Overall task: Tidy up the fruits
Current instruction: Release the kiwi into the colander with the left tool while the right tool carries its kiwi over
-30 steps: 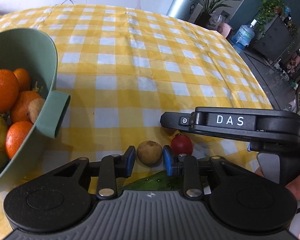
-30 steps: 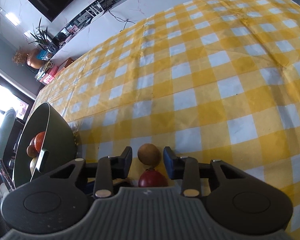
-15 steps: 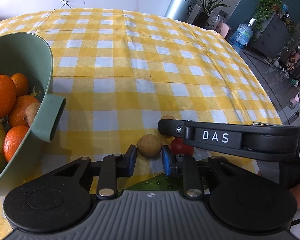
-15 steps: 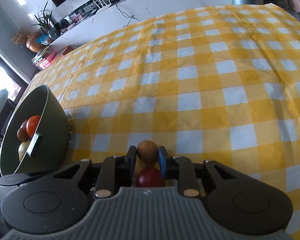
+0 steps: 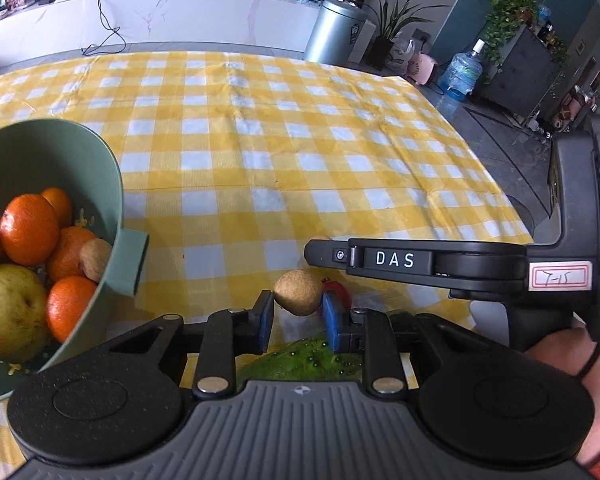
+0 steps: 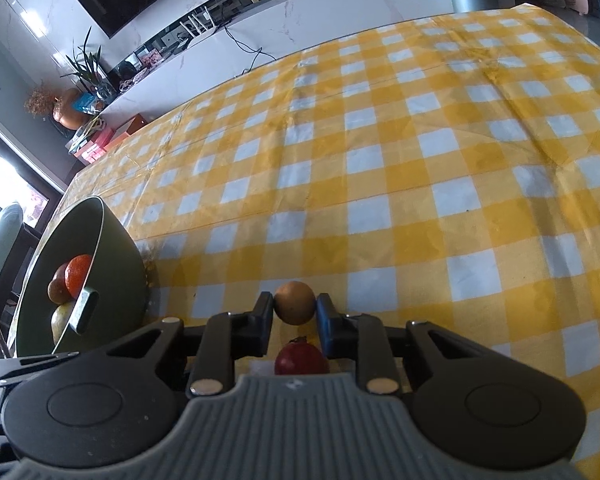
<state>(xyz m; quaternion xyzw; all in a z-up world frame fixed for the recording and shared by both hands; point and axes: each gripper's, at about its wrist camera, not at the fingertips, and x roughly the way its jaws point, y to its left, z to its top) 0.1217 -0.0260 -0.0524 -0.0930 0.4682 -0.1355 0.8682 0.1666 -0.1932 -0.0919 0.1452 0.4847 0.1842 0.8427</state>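
Observation:
In the left wrist view my left gripper [image 5: 298, 318] is shut on a small brown round fruit [image 5: 298, 293], held just above the yellow checked tablecloth [image 5: 260, 152]. Behind it lies a small red fruit [image 5: 339, 291]. My right gripper [image 5: 314, 254] reaches in from the right, side-on, with a hand on its handle. In the right wrist view the right gripper [image 6: 295, 312] is shut on another brown-orange round fruit [image 6: 295, 303], low over the cloth. The red fruit [image 6: 301, 360] sits under its jaws. The green bowl [image 5: 116, 184] at the left holds oranges [image 5: 29, 229], a pear [image 5: 10, 312] and brown fruits.
A bumpy green item [image 5: 296, 360] lies on the cloth under the left gripper. The bowl [image 6: 120, 280] stands left of the right gripper, with a stub handle facing the grippers. The cloth stretches away beyond the fruits. A counter, a bin and plants stand past the table.
Both grippers closed their pads onto the brown fruits that lay between them. The left gripper then rose with its fruit. The right gripper stayed low.

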